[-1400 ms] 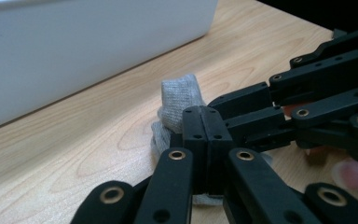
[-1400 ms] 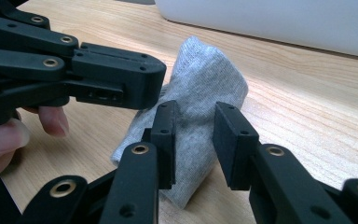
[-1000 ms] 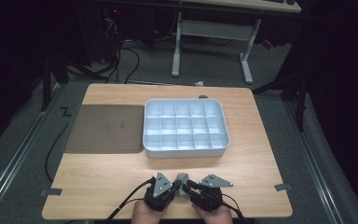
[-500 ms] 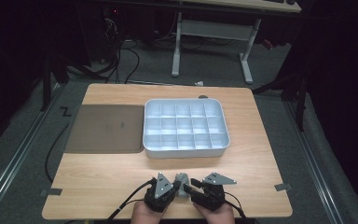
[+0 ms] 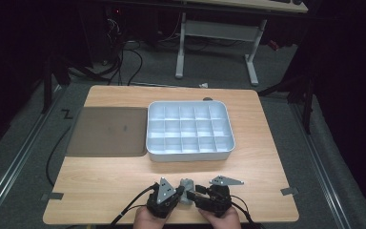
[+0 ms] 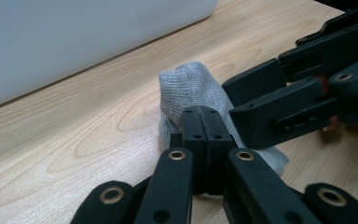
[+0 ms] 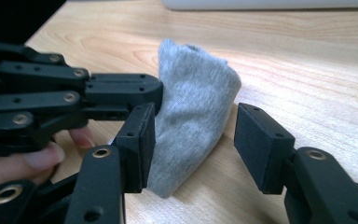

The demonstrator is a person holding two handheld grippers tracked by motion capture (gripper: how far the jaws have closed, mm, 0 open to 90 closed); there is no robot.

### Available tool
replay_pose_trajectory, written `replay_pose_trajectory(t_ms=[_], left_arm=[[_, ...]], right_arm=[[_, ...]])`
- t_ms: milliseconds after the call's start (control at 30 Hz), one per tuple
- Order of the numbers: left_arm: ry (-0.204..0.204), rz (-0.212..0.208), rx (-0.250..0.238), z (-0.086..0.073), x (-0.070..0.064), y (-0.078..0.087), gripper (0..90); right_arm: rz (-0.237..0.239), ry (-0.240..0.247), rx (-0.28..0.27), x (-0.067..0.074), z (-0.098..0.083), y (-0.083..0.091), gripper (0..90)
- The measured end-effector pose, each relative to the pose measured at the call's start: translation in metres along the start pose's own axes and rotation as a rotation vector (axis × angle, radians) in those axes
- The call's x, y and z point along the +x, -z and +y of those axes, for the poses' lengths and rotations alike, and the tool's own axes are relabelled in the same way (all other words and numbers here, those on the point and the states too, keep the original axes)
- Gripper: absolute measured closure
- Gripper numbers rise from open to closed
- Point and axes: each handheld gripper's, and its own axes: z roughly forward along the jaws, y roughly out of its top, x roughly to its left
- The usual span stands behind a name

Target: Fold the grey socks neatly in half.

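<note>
sock: one (image 7: 191, 116), grey, bunched, long axis upright off the desk (image 5: 124, 186)
left gripper (image 6: 200, 121): fingers pinch sock
right gripper (image 7: 193, 140): fingers just opened, spread around sock

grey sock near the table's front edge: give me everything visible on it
The grey sock is soft, fine-knit fabric, bunched into a folded lump, one rounded end standing up off the wooden table. It lies at the near edge, in front of the white compartment tray. The left gripper is shut on its edge. The right gripper straddles it, fingers just opened; the right-hand pad stands clear of the fabric.
</note>
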Motion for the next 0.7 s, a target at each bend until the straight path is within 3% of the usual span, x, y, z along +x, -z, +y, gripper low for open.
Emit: replay_pose_trajectory(t_ms=[133,333,700], left_arm=[[-0.002,0.004,0.002,0.0,-0.001,0.0,90.0],[0.022,-0.009,0.005,0.0,0.002,0.0,90.0],[0.066,-0.04,0.014,-0.001,0.007,0.0,90.0]], right_arm=[[0.02,-0.016,-0.014,0.002,0.0,0.004,47.1],[0.012,-0.025,0.026,0.003,-0.004,-0.007,43.3],[0.022,-0.026,0.024,0.001,-0.001,-0.01,59.6]])
